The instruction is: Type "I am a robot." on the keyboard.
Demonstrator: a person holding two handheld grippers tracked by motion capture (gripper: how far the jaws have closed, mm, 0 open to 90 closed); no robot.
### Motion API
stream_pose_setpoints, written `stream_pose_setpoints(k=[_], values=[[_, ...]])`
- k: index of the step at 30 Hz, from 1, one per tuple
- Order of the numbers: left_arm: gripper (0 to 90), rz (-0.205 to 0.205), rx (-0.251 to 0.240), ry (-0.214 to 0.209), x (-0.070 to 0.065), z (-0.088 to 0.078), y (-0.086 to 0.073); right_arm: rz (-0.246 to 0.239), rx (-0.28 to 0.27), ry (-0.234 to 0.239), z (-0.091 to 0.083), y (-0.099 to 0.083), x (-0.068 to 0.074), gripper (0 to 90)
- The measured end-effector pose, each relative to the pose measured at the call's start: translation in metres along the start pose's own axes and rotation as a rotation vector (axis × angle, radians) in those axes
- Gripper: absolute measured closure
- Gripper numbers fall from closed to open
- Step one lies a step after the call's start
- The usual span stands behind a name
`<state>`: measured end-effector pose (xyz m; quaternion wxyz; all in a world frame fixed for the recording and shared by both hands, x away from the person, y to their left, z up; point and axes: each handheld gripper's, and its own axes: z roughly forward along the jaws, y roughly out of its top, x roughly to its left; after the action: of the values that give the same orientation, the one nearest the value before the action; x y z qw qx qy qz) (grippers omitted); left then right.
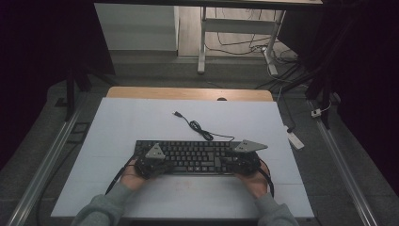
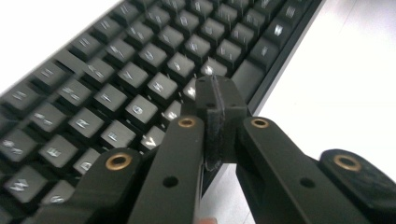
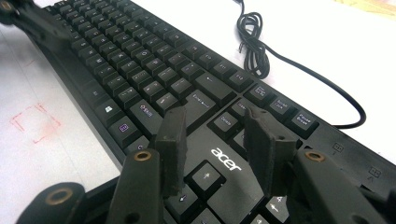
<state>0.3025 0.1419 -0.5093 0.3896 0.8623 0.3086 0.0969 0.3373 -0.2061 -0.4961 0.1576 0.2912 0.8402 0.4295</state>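
Counter [image 1: 141,122]: white, lit | keyboard [image 1: 188,155]: centre | left hand-held gripper [image 2: 215,93]: pressed together, 8 o'clock, tap one key squarely | right hand-held gripper [image 3: 212,135]: spread, empty, 4 o'clock.

Lab recording bay. White counter [image 1: 141,122] ringed by black curtains [image 1: 42,47] and floor rails [image 1: 42,165]. Loose cables [image 1: 244,47] trail under a white desk frame [image 1: 203,42] behind.

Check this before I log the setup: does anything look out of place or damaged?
Mostly tidy. The keyboard lies square on the table; its cable is unplugged, loosely bunched behind it. A faint red square mark stains the surface.
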Motion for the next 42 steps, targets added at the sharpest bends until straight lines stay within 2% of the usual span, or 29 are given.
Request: stream_pose_setpoints(k=[1,2,3,4,6,8,11,23,42], values=[[78.2,-0.010,-0.016,0.005,0.001,-0.003,0.000,0.000,0.001,0.001,0.000,0.000,-0.001,59.4],[78.2,-0.017,-0.029,0.009,0.002,-0.006,0.000,0.000,0.001,0.001,0.000,0.000,-0.001,59.4],[69.5,-0.022,-0.039,0.018,0.003,-0.009,0.000,0.001,0.002,0.000,0.000,0.000,0.000,59.4],[69.5,-0.029,-0.048,0.030,0.003,-0.012,0.000,0.001,0.002,0.000,0.000,0.000,0.000,59.4],[60.8,-0.043,-0.063,0.053,0.005,-0.017,-0.001,0.001,0.002,0.000,0.000,0.000,0.000,59.4],[54.3,-0.063,-0.077,0.065,0.007,-0.021,-0.001,0.000,0.003,0.001,0.000,0.000,0.000,59.3],[49.0,-0.077,-0.082,0.077,0.011,-0.025,-0.002,0.000,0.001,0.002,0.000,0.000,0.001,59.3],[44.0,-0.085,-0.075,0.081,0.013,-0.028,-0.003,-0.001,0.004,-0.001,0.000,-0.001,0.000,59.1],[43.6,-0.121,-0.091,0.120,0.021,-0.036,-0.006,-0.001,0.005,-0.004,0.001,-0.001,0.000,58.4]])
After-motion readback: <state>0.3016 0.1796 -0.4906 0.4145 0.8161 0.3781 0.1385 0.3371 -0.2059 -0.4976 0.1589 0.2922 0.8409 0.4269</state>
